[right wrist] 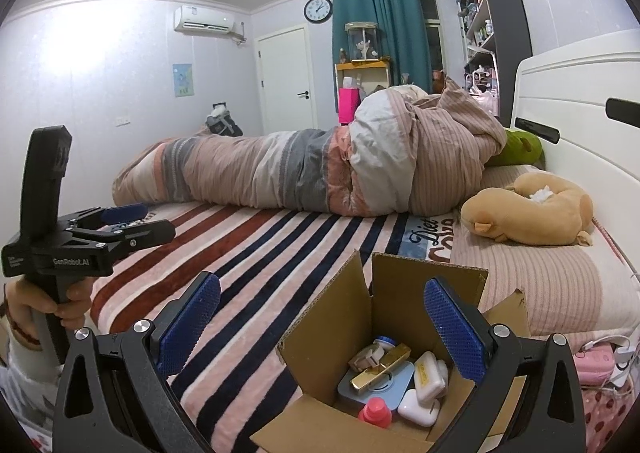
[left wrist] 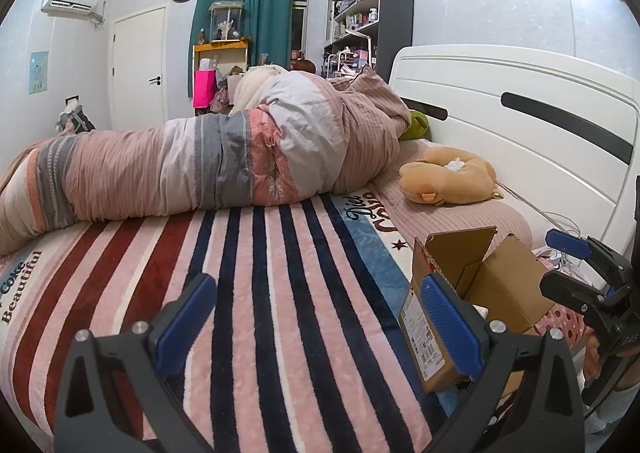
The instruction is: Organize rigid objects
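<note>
An open cardboard box (right wrist: 328, 317) sits on the striped blanket near the bed's front edge. Inside lie several small items: a gold bar-shaped piece (right wrist: 380, 369), white cases (right wrist: 420, 407), a red-capped bottle (right wrist: 376, 411) and a blue-grey flat device (right wrist: 352, 385). My right gripper (right wrist: 322, 321) hovers open just above the box with nothing between its fingers. My left gripper (left wrist: 318, 319) is open over bare blanket, left of the box (left wrist: 488, 293). Each gripper shows in the other's view: the right gripper (left wrist: 556, 265) beyond the box, the left gripper (right wrist: 148, 221) held by a hand (right wrist: 40, 305).
A rolled quilt (left wrist: 208, 165) lies across the bed's far side. A tan plush toy (left wrist: 448, 177) rests on the pink pillow by the white headboard (left wrist: 520, 125). A green plush (right wrist: 520, 149) sits behind it. Cables and a pink device (right wrist: 596, 365) lie right of the box.
</note>
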The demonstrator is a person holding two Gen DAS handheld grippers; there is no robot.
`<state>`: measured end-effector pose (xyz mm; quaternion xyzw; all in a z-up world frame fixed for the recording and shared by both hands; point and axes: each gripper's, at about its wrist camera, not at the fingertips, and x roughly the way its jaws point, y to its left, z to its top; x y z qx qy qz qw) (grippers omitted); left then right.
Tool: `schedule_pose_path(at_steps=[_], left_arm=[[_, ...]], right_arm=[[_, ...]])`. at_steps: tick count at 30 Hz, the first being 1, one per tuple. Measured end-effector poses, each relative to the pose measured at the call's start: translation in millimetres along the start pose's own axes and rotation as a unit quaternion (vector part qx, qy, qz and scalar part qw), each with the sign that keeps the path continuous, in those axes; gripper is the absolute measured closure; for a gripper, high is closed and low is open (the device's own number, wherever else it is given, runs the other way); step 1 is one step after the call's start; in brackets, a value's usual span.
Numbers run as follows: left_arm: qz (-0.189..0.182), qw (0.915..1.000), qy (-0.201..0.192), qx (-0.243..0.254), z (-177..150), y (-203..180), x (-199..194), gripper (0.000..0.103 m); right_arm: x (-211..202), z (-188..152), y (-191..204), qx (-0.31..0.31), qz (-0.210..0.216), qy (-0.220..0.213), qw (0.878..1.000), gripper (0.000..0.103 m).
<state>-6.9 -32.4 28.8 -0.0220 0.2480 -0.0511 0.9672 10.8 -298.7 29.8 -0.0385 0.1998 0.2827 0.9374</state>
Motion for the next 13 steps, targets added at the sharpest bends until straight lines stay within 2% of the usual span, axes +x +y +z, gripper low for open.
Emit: schedule_pose_path(at_steps=[13], left_arm=[[0.001, 1.0000, 0.000, 0.001, -0.4, -0.7, 0.2, 0.002]], right_arm=[[-0.2, 0.7, -2.3, -0.001, 0.001, 0.000, 1.000, 0.000]])
